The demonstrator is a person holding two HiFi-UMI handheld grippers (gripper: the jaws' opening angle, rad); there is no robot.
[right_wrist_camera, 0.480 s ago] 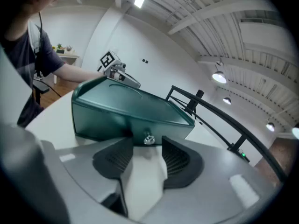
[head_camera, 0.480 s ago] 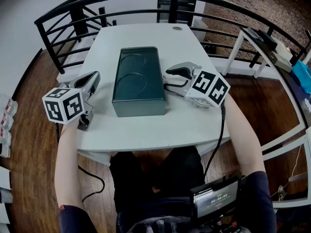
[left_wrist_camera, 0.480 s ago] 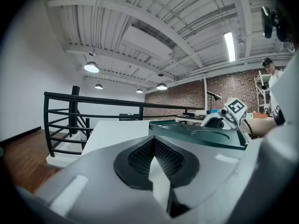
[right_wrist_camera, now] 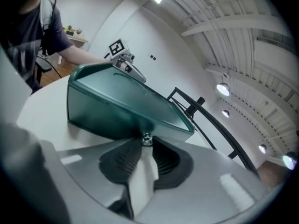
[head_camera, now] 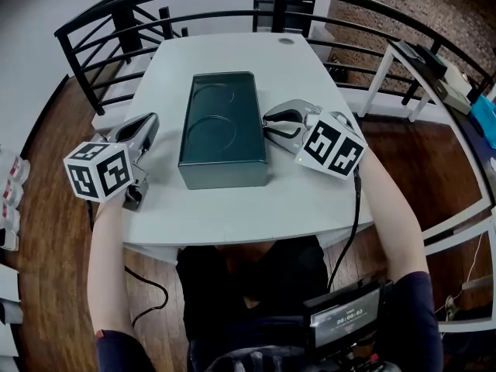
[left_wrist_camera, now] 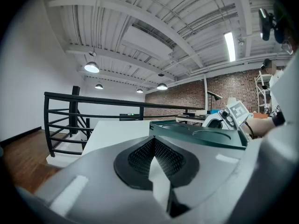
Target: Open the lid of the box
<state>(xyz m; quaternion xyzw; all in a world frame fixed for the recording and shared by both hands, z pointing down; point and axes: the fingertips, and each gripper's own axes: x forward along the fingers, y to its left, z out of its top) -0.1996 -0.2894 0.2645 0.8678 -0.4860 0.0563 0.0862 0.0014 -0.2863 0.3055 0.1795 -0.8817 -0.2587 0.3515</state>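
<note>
A dark green box [head_camera: 223, 126] with its lid down lies lengthwise in the middle of the white table [head_camera: 232, 204]. In the right gripper view the box [right_wrist_camera: 121, 101] fills the middle, with a small metal knob [right_wrist_camera: 146, 137] on its near side wall. My right gripper [head_camera: 268, 124] is against the box's right side, and its tips [right_wrist_camera: 146, 142] close on that knob. My left gripper [head_camera: 147, 124] hovers a short way left of the box, apart from it, jaws together and empty. The left gripper view shows its tips [left_wrist_camera: 153, 140] meeting, with the box [left_wrist_camera: 201, 136] ahead to the right.
A black metal railing [head_camera: 116, 29] curves round the table's far and left sides. A small round disc [head_camera: 287, 41] lies at the table's far edge. Another white table [head_camera: 430, 72] with items stands at the right. A device with a screen [head_camera: 345, 316] hangs at the person's waist.
My right gripper has moved left and slightly away, up against the box's right side. The left gripper has barely shifted.
</note>
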